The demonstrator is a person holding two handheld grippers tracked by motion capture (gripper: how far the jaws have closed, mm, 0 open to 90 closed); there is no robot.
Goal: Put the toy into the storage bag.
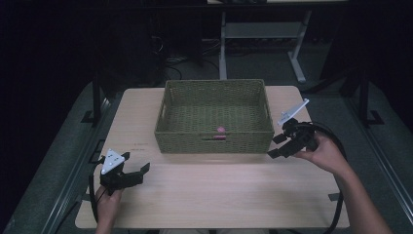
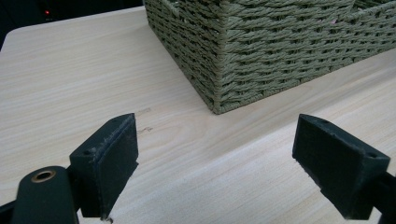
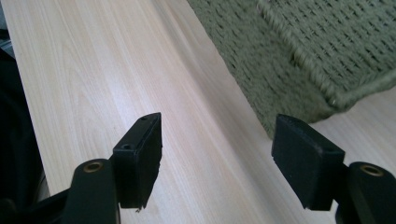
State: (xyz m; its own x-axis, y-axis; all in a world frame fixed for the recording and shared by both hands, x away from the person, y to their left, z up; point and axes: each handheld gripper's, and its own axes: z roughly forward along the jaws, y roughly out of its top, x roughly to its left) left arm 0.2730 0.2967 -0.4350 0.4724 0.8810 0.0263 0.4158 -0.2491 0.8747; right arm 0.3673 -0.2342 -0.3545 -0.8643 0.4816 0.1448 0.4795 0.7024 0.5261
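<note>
Basket (image 1: 214, 100) mid-bench (image 1: 219, 195), two tools flanking — nothing gripped.
Left tool (image 1: 135, 174) at 8 o'clock, right tool (image 1: 276, 146) at 4: jaws wide, empty, seemingly poised; pink item (image 1: 221, 130) inside basket's near wall.

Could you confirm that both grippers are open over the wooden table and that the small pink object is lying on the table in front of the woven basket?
Not quite: the small pink object lies inside the woven basket, by its near wall, as the high view shows. The left gripper and right gripper are indeed open over the wooden table.
</note>
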